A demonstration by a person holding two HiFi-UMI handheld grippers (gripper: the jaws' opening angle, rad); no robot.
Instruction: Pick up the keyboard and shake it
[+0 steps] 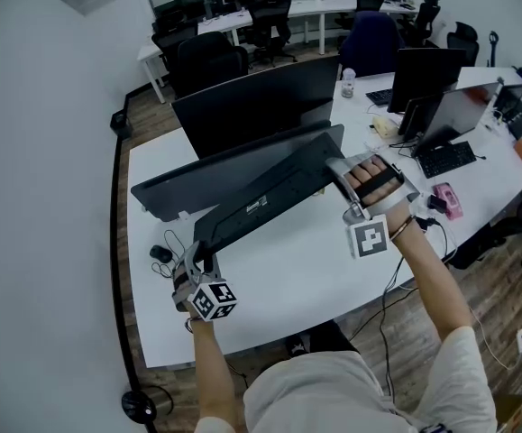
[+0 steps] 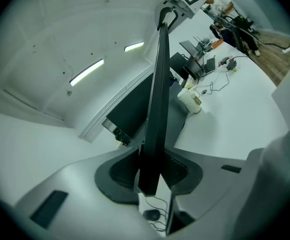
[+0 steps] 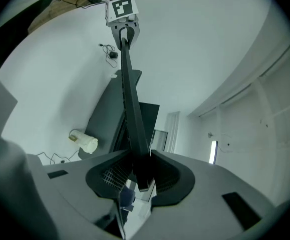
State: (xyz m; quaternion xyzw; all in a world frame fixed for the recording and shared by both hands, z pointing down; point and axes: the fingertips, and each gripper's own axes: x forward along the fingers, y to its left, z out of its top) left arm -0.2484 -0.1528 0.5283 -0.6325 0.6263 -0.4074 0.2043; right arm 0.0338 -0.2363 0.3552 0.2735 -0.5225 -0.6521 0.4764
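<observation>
You have the keyboard pinched at both short ends, left gripper at the near left and right gripper farther right, so its weight sits balanced for shaking. It hangs tilted above the white desk, just in front of the monitor. It is a thin, rigid, matte black slab (flat labelled underside towards you), and both pairs of jaws are narrowed onto its edge.
</observation>
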